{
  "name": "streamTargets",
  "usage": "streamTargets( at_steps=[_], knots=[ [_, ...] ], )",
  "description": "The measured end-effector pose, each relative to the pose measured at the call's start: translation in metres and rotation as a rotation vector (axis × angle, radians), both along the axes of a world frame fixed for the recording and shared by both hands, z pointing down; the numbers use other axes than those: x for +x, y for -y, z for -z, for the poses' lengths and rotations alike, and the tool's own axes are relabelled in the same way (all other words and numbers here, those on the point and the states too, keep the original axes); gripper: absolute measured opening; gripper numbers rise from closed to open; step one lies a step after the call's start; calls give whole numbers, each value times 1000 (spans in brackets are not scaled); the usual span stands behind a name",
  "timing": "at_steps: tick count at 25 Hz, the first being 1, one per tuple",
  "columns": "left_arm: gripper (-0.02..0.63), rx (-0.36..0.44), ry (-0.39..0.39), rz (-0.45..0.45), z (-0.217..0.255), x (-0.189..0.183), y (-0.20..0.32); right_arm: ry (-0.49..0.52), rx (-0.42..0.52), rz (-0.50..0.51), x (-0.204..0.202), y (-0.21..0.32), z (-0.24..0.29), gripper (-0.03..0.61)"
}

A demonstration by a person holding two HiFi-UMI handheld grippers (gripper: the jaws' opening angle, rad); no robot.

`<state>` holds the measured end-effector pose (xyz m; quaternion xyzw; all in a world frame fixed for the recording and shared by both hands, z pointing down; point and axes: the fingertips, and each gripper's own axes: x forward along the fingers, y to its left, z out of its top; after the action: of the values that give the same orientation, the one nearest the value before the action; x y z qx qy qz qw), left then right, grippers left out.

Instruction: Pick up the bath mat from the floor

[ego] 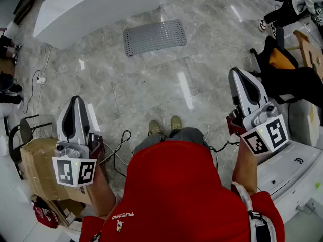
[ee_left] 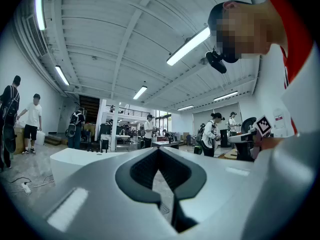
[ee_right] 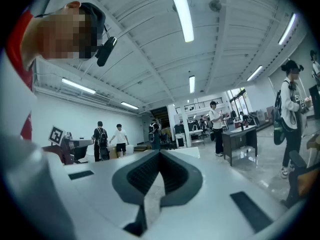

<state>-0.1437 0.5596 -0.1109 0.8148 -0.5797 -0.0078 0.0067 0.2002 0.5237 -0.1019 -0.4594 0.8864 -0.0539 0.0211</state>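
A grey dotted bath mat lies flat on the marble floor, ahead of my feet and beside a white counter. My left gripper is held up at the left, well short of the mat, jaws shut with nothing between them. At the right, my right gripper is also raised and shut, empty. Both point forward over the floor. In the left gripper view the left gripper has its tips touching; a sliver of the bath mat shows through the gap behind them. The right gripper looks the same in its own view.
A white curved counter stands at the far left. Cardboard boxes and a stool sit at my left. Cables trail on the floor near my feet. A black chair with clothes and a white cabinet stand at the right. People stand around the hall.
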Motion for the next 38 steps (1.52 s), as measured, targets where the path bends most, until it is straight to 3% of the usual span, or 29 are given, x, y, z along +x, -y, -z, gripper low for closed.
streamTargets(
  at_steps=[16,30,38],
  knots=[
    [5,-7,11,31,-2,10,9,0,14,17,12,15,-3,2],
    [5,4,29,86,1,29,34,-22,-5,17,60,42,-12,2],
    [5,15,40,98,0,25,50,-26,0,25,61,57,-17,2]
  ],
)
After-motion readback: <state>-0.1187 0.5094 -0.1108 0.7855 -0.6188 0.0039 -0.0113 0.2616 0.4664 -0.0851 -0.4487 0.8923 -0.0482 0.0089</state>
